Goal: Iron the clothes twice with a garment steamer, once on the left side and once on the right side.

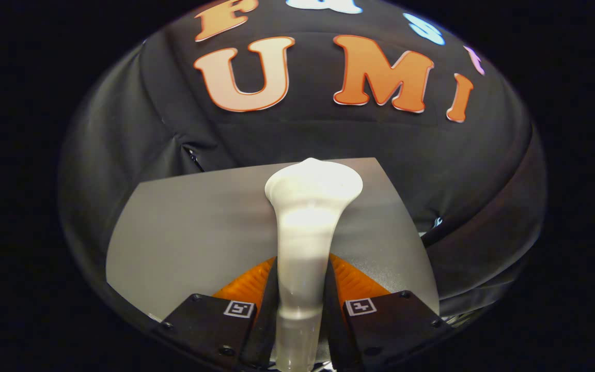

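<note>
A white garment steamer (305,227) stands up between my fingers, its slim handle pinched on both sides and its wide flared head reaching out beyond the fingertips. My gripper (302,279) is shut on that handle. The steamer's head hangs above a flat grey tabletop (189,227). I see no garment here.
The grey tabletop ends in a far edge and a right-hand corner just past the steamer's head. Black cloth wall rises behind and wraps round both sides, with a zip seam at the table's far left corner.
</note>
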`<state>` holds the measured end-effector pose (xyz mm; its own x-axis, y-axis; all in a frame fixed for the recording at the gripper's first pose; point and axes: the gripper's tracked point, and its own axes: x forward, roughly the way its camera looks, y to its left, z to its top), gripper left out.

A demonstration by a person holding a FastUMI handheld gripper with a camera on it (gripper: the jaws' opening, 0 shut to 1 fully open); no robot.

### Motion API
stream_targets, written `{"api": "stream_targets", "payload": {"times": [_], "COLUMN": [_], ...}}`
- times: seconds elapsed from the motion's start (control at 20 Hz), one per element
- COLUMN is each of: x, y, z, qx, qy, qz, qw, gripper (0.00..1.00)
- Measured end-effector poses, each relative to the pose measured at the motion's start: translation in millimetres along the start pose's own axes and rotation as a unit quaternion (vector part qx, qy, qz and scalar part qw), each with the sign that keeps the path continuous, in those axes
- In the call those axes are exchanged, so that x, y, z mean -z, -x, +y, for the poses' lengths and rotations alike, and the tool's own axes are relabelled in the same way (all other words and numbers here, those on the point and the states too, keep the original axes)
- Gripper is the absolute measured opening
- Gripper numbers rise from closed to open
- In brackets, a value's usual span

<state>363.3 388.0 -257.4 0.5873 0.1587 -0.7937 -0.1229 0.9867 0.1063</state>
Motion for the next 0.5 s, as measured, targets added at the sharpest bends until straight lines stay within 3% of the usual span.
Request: {"api": "stream_targets", "payload": {"times": [0.3,0.5], "x": [-10.1,-17.4], "y": [17.0,37.2], "z": [9.6,21.7], "qx": [-0.053,-0.085], "qy": [-0.004,0.031], "qz": [-0.045,-0.096], "qw": [0.998,0.991], "gripper": [0.33,0.33]}}
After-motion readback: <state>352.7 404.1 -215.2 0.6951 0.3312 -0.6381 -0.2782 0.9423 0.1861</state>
